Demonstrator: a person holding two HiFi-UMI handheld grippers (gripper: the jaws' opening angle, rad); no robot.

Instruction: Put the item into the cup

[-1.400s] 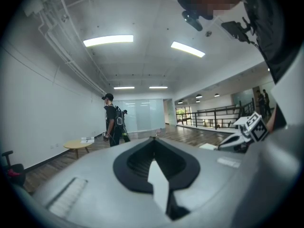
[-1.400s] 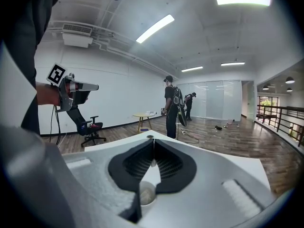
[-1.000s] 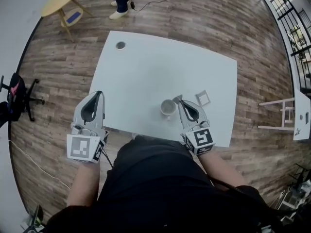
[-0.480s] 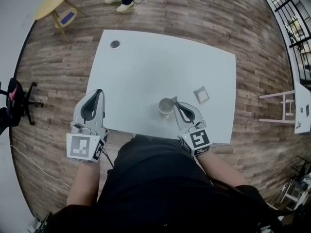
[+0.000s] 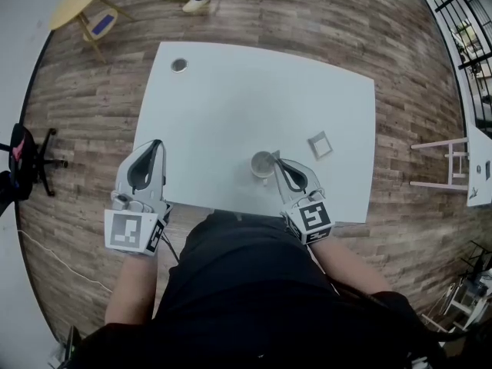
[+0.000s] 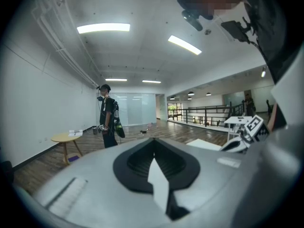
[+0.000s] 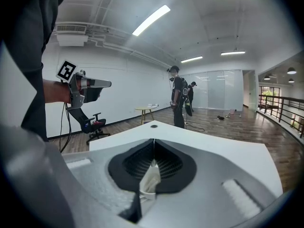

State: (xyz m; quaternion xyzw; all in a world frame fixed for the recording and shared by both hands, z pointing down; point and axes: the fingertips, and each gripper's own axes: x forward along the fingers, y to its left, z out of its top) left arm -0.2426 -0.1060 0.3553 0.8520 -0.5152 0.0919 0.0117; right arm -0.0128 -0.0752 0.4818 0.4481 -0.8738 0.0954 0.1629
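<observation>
A pale cup (image 5: 262, 164) stands near the front edge of the white table (image 5: 231, 106). My right gripper (image 5: 277, 160) is shut, and its tip is at the cup's right rim. A small pale item (image 5: 274, 155) seems pinched at that tip; it is too small to make out. In the right gripper view the jaws meet with no gap over the table (image 7: 228, 156), and the cup is hidden. A small square piece (image 5: 320, 144) lies flat to the right of the cup. My left gripper (image 5: 154, 148) is shut and empty, held off the table's left front corner.
A round grommet (image 5: 179, 65) sits in the table's far left corner. A person (image 7: 178, 103) stands beyond the table by a round yellow side table (image 5: 81, 2). An office chair (image 5: 27, 152) is at the left and a railing (image 5: 469, 44) at the right.
My right gripper has shifted a little left, from just right of the cup to its rim. The left gripper has stayed in place.
</observation>
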